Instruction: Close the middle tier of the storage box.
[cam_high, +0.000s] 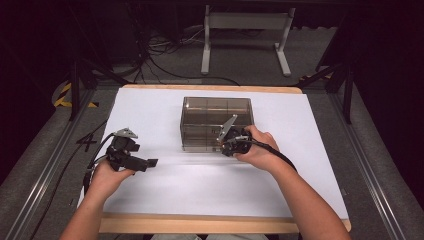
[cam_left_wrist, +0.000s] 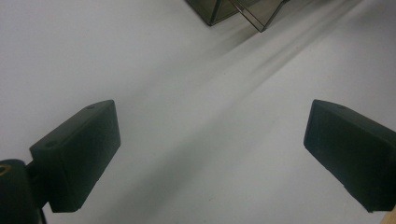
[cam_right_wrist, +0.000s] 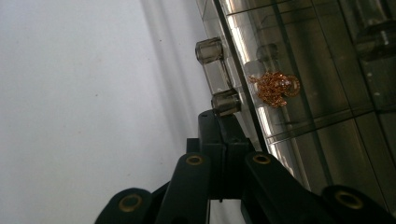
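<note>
A smoky clear box (cam_high: 216, 117) with drawers stands at the middle of the white table; its corner (cam_left_wrist: 233, 9) also appears in the left gripper view. My right gripper (cam_high: 223, 145) is at the box's front face. In the right gripper view its jaws (cam_right_wrist: 219, 122) are pressed together, their tip right under the lower post of a clear drawer handle (cam_right_wrist: 215, 70); I cannot tell whether they touch it. A small gold chain (cam_right_wrist: 275, 87) lies inside behind the clear wall. My left gripper (cam_high: 150, 163) hovers open over bare table left of the box, nothing between its pads (cam_left_wrist: 79, 158).
The white table top (cam_high: 165, 195) has a wooden edge (cam_high: 200, 224) near the person. Cables (cam_high: 165, 55) and a white desk frame (cam_high: 245, 35) lie on the floor beyond the far edge. Dark metal rails run along both sides.
</note>
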